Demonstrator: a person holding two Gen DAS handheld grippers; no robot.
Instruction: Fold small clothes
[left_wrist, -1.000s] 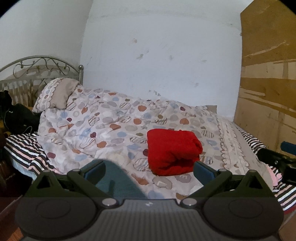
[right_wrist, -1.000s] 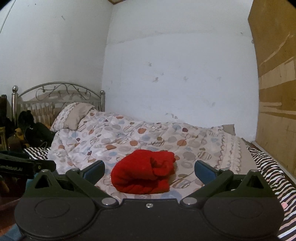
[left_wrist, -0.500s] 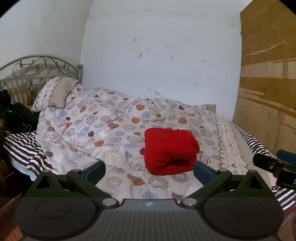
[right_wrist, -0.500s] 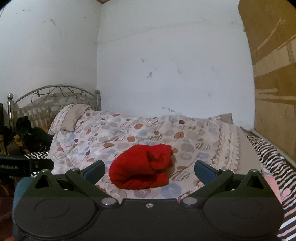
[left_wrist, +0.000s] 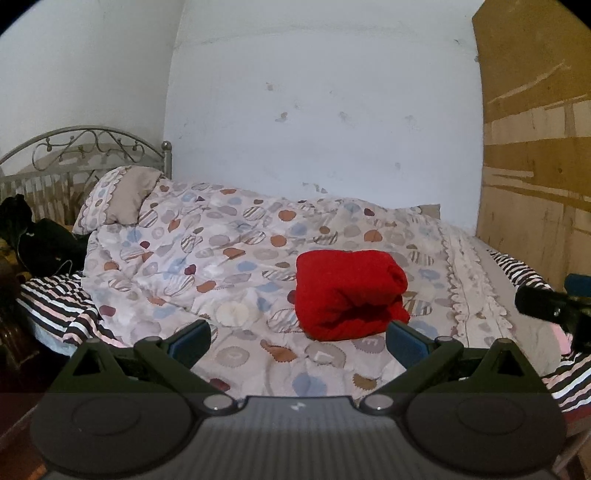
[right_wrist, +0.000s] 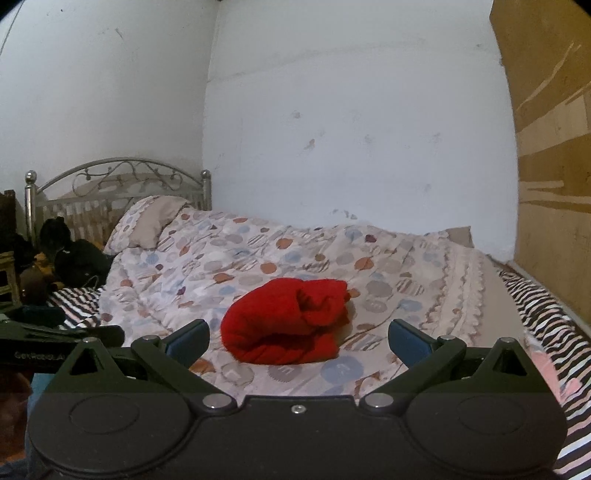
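Observation:
A red garment, folded into a thick bundle, lies on the patterned quilt in the middle of the bed. It also shows in the right wrist view. My left gripper is open and empty, held back from the bundle above the bed's near edge. My right gripper is open and empty, also short of the bundle. The right gripper's tip shows at the right edge of the left wrist view. The left gripper shows at the left edge of the right wrist view.
A pillow leans on the metal headboard at the left. Dark bags or clothes sit left of the bed. A striped sheet shows at the bed's edges. White walls stand behind; a brown board stands on the right.
Both grippers have drawn back slightly from the bed and stayed open. The red bundle has not moved.

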